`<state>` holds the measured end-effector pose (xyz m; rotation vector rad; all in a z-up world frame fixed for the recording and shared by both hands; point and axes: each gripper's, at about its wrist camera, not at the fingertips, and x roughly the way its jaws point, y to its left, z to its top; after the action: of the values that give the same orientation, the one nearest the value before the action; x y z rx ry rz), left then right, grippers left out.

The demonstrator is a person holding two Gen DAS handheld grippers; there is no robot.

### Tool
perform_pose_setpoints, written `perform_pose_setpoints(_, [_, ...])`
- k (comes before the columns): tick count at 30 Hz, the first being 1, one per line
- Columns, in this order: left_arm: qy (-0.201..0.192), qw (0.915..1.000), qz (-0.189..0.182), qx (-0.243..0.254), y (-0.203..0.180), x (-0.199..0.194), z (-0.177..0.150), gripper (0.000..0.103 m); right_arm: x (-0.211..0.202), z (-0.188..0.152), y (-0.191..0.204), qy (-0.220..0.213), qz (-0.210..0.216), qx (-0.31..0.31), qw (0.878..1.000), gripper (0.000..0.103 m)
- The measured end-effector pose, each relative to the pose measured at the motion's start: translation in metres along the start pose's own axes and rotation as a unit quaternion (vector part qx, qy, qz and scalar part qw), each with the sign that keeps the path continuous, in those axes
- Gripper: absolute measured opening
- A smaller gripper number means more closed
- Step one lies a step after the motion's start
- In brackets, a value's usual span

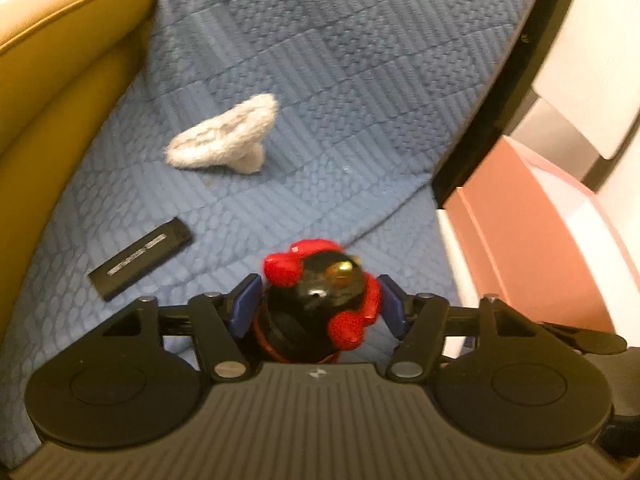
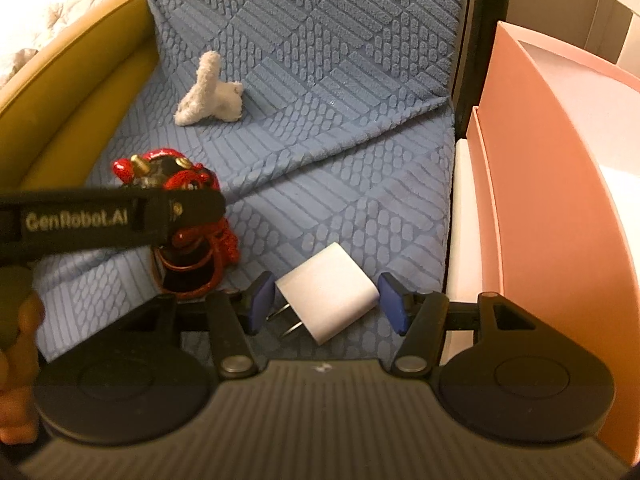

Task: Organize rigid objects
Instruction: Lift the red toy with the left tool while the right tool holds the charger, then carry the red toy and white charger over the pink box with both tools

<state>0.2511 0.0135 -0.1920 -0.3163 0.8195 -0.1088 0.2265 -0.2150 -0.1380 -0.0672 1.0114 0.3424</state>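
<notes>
My left tongs (image 1: 318,304) have the red-and-black figurine (image 1: 320,296) sitting between their blue pads (image 1: 248,304); the pads stand close on either side of it, but I cannot tell from this blurred view whether they are pressing on it or just beside it. In the right wrist view the same figurine (image 2: 188,216) stands on the blue textured blanket (image 2: 340,120), partly hidden behind the black body of my left tool, which carries the lettering "GenRobot.AI".

My right tongs (image 2: 326,300) are spread wide around the white plug adapter (image 2: 328,296). It lies on the blanket with its two metal prongs pointing near and left; the left pad is very close to its edge, and the right pad stands a little apart from it.

Farther off on the blanket lies a small grey fluffy thing (image 1: 226,136), roughly in the middle. To the left, nearer to me, a flat black rectangular object (image 1: 140,258) with a pale strip along it rests on the blanket. A mustard-yellow cushioned edge (image 1: 60,92) runs along the far left. On the right stands an open pink box (image 2: 532,200), just beside the blanket's edge.
</notes>
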Motion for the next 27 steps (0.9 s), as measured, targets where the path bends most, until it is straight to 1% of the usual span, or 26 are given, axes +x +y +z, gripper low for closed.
perform_pose_setpoints(4, [-0.002,1.0000,-0.001,0.005,-0.001,-0.002,-0.003,0.064,-0.002,0.000,0.000,-0.007,-0.005,0.000,1.000,0.060])
perform_pose_setpoints(7, [-0.002,1.0000,-0.005,-0.003,0.000,-0.007,-0.003,0.064,-0.007,-0.001,0.001,-0.014,-0.017,0.001,1.000,0.060])
perform_pose_setpoints(11, [-0.002,0.9999,-0.009,-0.012,0.002,-0.020,-0.006,0.063,-0.016,-0.005,-0.001,-0.015,-0.018,0.009,1.000,0.060])
perform_pose_setpoints(16, [-0.007,0.9998,-0.016,-0.009,-0.007,-0.045,-0.010,0.063,-0.034,-0.011,-0.001,-0.014,-0.020,0.016,1.000,0.060])
perform_pose_setpoints(20, [-0.015,0.9994,-0.031,-0.009,-0.016,-0.069,-0.014,0.063,-0.053,-0.015,-0.001,-0.017,-0.017,0.027,0.999,0.060])
perform_pose_setpoints(24, [-0.012,0.9994,-0.029,-0.014,-0.020,-0.088,-0.025,0.063,-0.071,-0.022,0.003,-0.013,-0.020,0.025,0.999,0.060])
perform_pose_setpoints(27, [-0.007,0.9988,-0.040,-0.025,-0.022,-0.102,-0.030,0.063,-0.086,-0.029,0.002,-0.012,-0.019,0.035,0.999,0.060])
